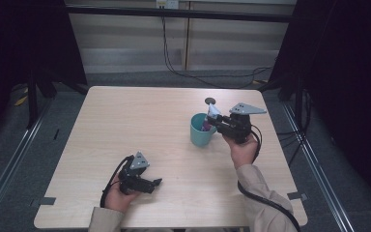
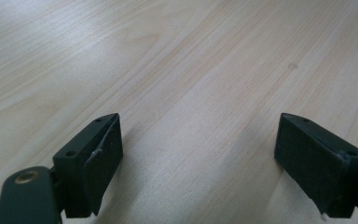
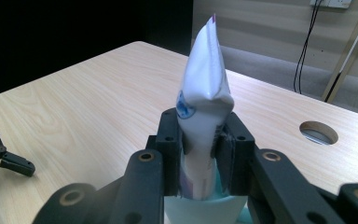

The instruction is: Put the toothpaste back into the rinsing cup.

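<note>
**Right gripper pinching a white tube over a teal cup**

The right gripper (image 3: 200, 154) is clamping a white squeeze tube (image 3: 204, 93) between its two black jaws, the pads pressing on the tube's lower body and denting it a little. The tube is standing upright, its flat crimped end pointing up and tapering to a thin edge with a trace of purple at the tip. A blue round mark is showing on its side just above the jaws, and purple print is running down the part below them. The tube's lower end is sitting inside the teal cup (image 1: 200, 131), which is standing on the right half of the wooden table (image 1: 125, 121), near a round hole (image 1: 210, 101) in the tabletop.

The left gripper (image 1: 155, 183) is lying low over the near left part of the table, its jaws spread wide with bare wood between them.
</note>
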Action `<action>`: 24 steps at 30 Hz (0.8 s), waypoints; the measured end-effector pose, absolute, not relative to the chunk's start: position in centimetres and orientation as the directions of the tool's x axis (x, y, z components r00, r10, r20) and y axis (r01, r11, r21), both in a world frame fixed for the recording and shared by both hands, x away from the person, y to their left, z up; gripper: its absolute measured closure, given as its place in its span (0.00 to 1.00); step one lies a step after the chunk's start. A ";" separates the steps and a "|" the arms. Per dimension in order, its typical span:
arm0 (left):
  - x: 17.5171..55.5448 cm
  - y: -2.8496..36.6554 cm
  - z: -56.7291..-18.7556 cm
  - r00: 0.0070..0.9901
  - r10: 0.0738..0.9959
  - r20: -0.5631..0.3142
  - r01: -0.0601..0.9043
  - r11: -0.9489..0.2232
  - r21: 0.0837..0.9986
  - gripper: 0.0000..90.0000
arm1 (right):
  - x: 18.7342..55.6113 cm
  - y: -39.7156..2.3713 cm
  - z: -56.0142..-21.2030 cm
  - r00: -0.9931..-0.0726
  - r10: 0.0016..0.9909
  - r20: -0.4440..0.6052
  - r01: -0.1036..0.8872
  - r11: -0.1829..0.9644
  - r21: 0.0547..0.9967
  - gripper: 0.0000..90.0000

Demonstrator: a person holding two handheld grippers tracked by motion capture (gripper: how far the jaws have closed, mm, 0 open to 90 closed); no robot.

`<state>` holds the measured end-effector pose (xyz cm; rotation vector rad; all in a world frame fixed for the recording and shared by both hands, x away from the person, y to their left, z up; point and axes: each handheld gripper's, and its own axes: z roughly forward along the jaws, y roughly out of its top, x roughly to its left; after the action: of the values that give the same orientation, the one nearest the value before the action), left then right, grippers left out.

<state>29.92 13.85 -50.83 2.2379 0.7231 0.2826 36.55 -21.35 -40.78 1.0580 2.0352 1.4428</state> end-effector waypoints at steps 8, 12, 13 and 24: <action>29.9 13.8 -50.8 0.816 0.578 -0.020 0.412 -0.556 0.722 0.17 | 36.2 -21.2 -40.7 -0.626 0.776 0.072 0.334 0.183 0.924 0.80; 29.9 13.8 -50.8 0.816 0.578 -0.020 0.412 -0.556 0.722 0.17 | 36.2 -21.1 -40.5 -0.630 0.773 0.071 0.339 0.192 0.921 0.80; 29.9 13.8 -50.8 0.816 0.578 -0.020 0.412 -0.556 0.722 0.17 | 36.2 -21.1 -40.5 -0.631 0.772 0.070 0.339 0.194 0.921 0.80; 29.9 13.8 -50.8 0.816 0.578 -0.021 0.411 -0.555 0.723 0.17 | 36.4 -20.8 -40.1 -0.629 0.774 0.074 0.345 0.193 0.918 0.73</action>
<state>29.93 13.85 -50.83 2.2367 0.7224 0.2817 36.41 -20.75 -40.14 1.0469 2.0678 1.4232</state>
